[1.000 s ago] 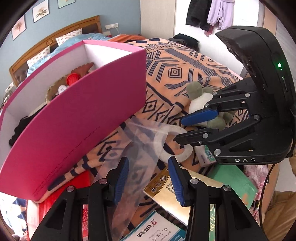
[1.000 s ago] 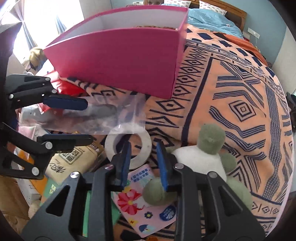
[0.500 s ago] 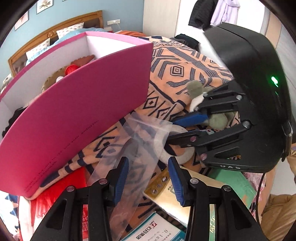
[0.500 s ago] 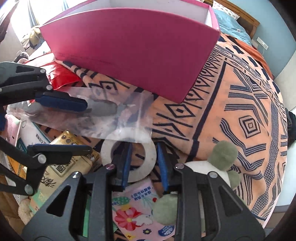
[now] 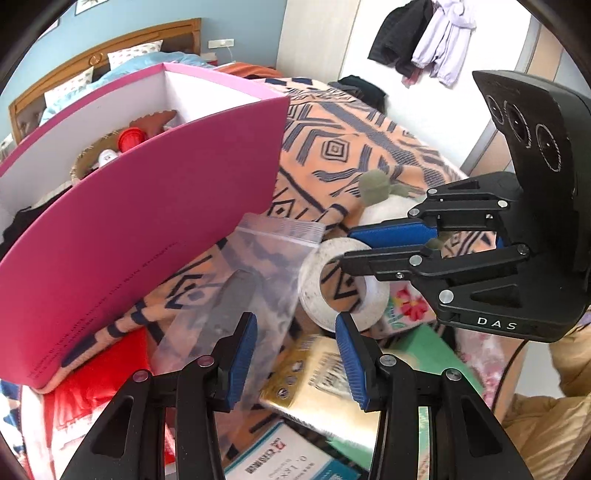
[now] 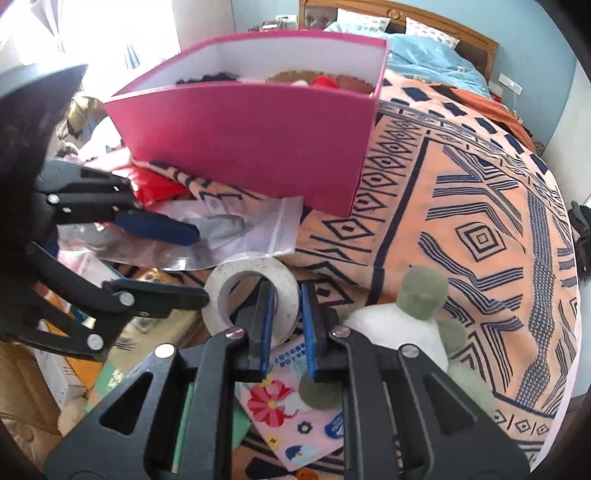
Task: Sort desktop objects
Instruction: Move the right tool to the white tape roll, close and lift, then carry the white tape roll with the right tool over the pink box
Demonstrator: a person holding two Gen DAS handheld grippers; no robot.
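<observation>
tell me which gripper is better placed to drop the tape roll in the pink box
Right. The right gripper is shut on the tape roll's wall, one finger through its hole. The left gripper is open, holding nothing, over the plastic bag. The pink box sits just beyond.

Behind everything, a bed with a wooden headboard (image 5: 107, 44), patterned pillows (image 6: 428, 27) and a blue duvet (image 6: 436, 59). Spread over the near surface, an orange blanket with dark geometric pattern (image 6: 461, 206). On the blue wall, a white socket (image 5: 220, 43) beside the headboard. Hanging on the white wall in the left wrist view, dark and lilac clothes (image 5: 424, 40). Bright window with a curtain (image 6: 122, 33) at the upper left of the right wrist view.
</observation>
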